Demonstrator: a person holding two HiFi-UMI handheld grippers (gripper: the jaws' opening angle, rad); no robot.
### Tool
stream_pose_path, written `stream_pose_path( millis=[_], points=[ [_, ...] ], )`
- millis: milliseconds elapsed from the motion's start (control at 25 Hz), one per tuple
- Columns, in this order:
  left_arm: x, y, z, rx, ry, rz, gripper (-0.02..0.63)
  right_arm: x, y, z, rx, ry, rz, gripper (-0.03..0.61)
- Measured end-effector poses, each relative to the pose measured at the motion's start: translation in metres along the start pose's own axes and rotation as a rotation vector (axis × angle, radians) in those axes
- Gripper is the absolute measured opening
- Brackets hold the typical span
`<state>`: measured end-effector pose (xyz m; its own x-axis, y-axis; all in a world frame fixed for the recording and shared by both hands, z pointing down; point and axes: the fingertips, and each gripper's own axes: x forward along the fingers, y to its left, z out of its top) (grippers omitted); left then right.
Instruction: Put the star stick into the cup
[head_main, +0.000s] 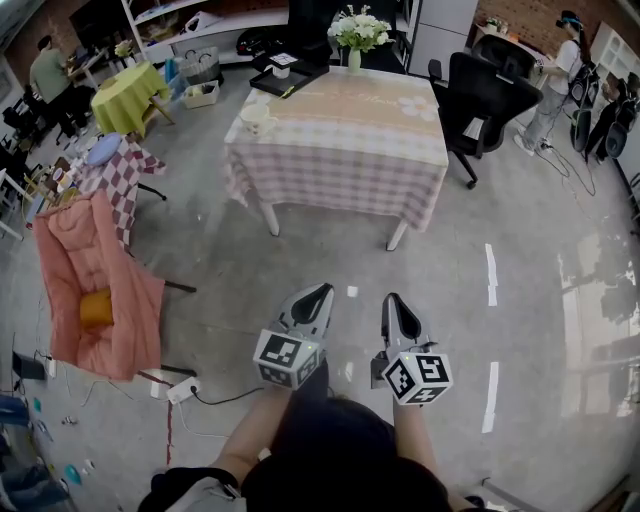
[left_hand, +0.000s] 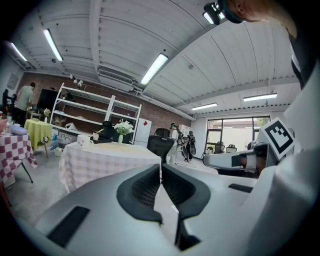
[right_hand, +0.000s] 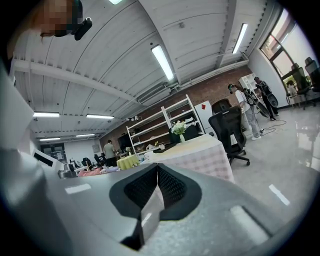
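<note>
A white cup (head_main: 257, 119) stands near the left corner of the table with the checked cloth (head_main: 340, 150). It also shows in the left gripper view as the cup (left_hand: 82, 141) on that table. A thin yellowish thing (head_main: 287, 92) lies by a black tray; I cannot tell if it is the star stick. Both grippers hang over the floor well short of the table. My left gripper (head_main: 318, 293) is shut with nothing in it, its jaws meeting at the tip (left_hand: 160, 165). My right gripper (head_main: 392, 301) is also shut and empty (right_hand: 157, 167).
A vase of white flowers (head_main: 357, 30) stands at the table's far edge. A black office chair (head_main: 487, 95) is right of the table, and a chair draped in pink padding (head_main: 85, 285) stands at the left. Cables and a power strip (head_main: 183, 391) lie on the floor. People stand at the room's edges.
</note>
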<state>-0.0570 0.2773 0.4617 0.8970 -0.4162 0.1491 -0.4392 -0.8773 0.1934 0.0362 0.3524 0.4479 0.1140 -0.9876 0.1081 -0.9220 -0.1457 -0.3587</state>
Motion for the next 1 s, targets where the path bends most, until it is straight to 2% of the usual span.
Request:
stream_pose_path(
  millis=[360, 1000],
  points=[
    [0.045, 0.031, 0.014, -0.006, 0.013, -0.009, 0.022, 0.054, -0.015, 0.014, -0.002, 0.016, 0.001, 0.005],
    [0.122, 0.112, 0.050, 0.012, 0.017, -0.053, 0.021, 0.157, -0.033, 0.038, 0.005, -0.007, -0.060, 0.005]
  ],
)
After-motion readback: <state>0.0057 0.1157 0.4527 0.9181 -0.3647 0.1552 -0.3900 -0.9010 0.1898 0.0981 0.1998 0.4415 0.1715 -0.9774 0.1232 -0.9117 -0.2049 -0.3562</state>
